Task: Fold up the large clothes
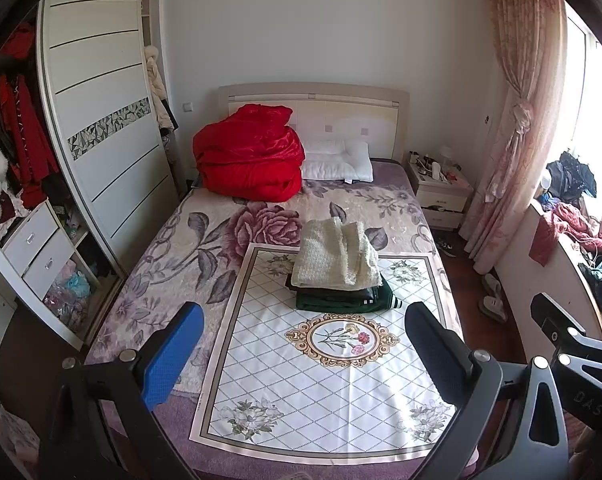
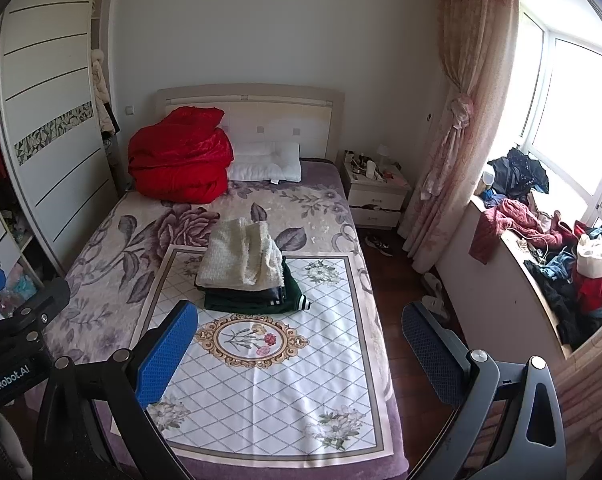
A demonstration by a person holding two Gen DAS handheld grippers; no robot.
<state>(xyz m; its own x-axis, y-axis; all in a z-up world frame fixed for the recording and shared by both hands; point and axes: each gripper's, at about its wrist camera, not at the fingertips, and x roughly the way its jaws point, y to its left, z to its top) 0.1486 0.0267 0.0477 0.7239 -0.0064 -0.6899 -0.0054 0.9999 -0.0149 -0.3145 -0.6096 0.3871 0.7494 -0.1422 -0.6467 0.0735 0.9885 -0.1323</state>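
Note:
A folded cream fleece garment (image 1: pixel 337 256) (image 2: pixel 241 254) tops a stack of folded dark green and black clothes (image 1: pixel 343 300) (image 2: pixel 253 300) on a white diamond-patterned cloth (image 1: pixel 321 364) (image 2: pixel 269 364) spread over the bed. My left gripper (image 1: pixel 301 352) hovers open above the near end of that cloth, well short of the stack, nothing between its blue-padded fingers. My right gripper (image 2: pixel 301 352) is likewise open and empty, over the cloth's right edge and the floor. A heap of unfolded clothes (image 2: pixel 561 256) (image 1: pixel 581 232) lies on the window ledge at the right.
A red quilt (image 1: pixel 249 160) and white pillow (image 1: pixel 337 160) sit at the bed's head. A wardrobe (image 1: pixel 97 128) with open shelves stands left. A nightstand (image 2: pixel 375 196) and curtain (image 2: pixel 457 120) are at the right; slippers (image 2: pixel 435 292) lie on the wood floor.

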